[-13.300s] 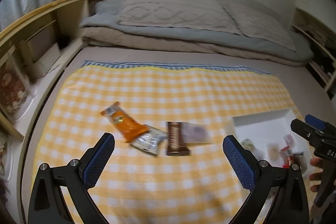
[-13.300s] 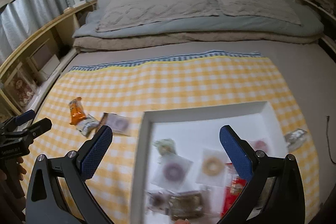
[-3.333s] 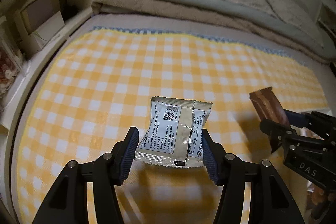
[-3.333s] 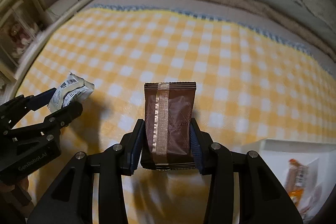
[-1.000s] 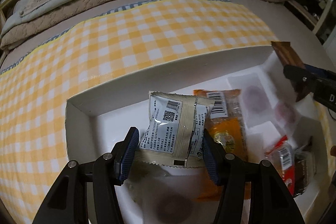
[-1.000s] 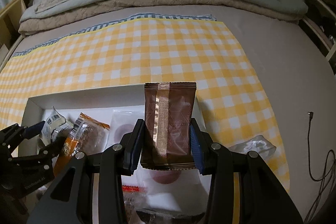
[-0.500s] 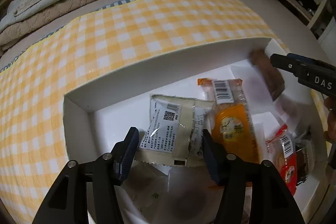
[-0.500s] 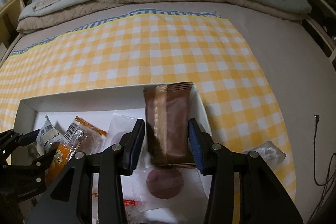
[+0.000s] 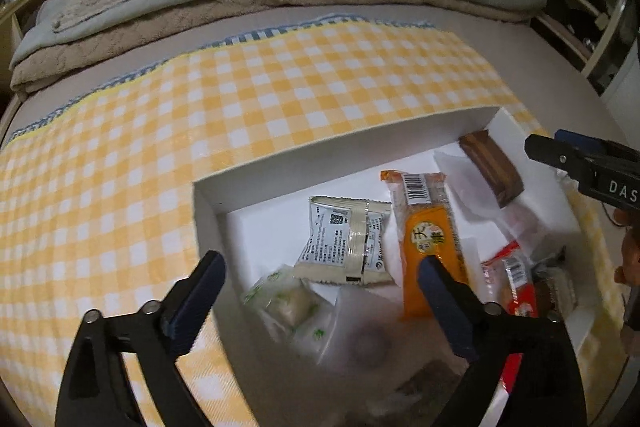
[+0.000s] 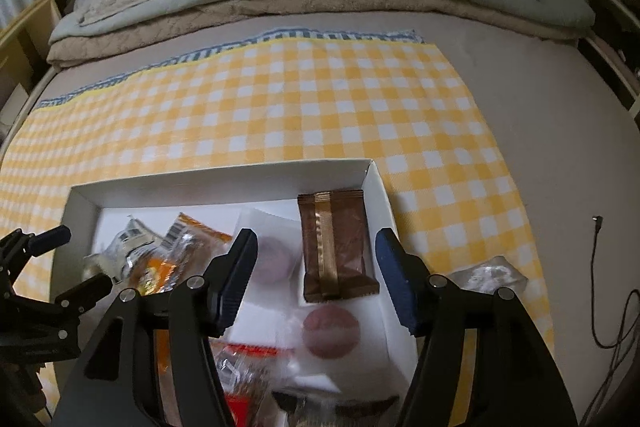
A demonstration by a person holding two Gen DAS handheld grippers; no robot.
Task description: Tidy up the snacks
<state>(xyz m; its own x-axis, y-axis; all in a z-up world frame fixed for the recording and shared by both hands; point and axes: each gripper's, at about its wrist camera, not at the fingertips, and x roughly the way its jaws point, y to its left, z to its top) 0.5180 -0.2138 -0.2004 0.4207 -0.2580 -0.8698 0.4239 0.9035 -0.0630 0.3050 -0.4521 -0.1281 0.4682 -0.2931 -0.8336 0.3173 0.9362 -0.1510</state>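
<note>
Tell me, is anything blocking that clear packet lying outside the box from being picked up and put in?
Nothing visible does. The clear packet lies on the checked cloth, right of the box. The right gripper, jaws opening, holds nothing; the box wall stands between them.

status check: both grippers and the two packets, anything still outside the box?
Left gripper and right gripper opening, nothing held. Grey packet and brown packet lying in white box. One clear wrapper on cloth outside.

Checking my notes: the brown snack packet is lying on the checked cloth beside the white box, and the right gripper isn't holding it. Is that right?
Not quite. In the right wrist view the brown snack packet lies inside the white box, not on the checked cloth. The right gripper, jaws opening, isn't holding it.
</note>
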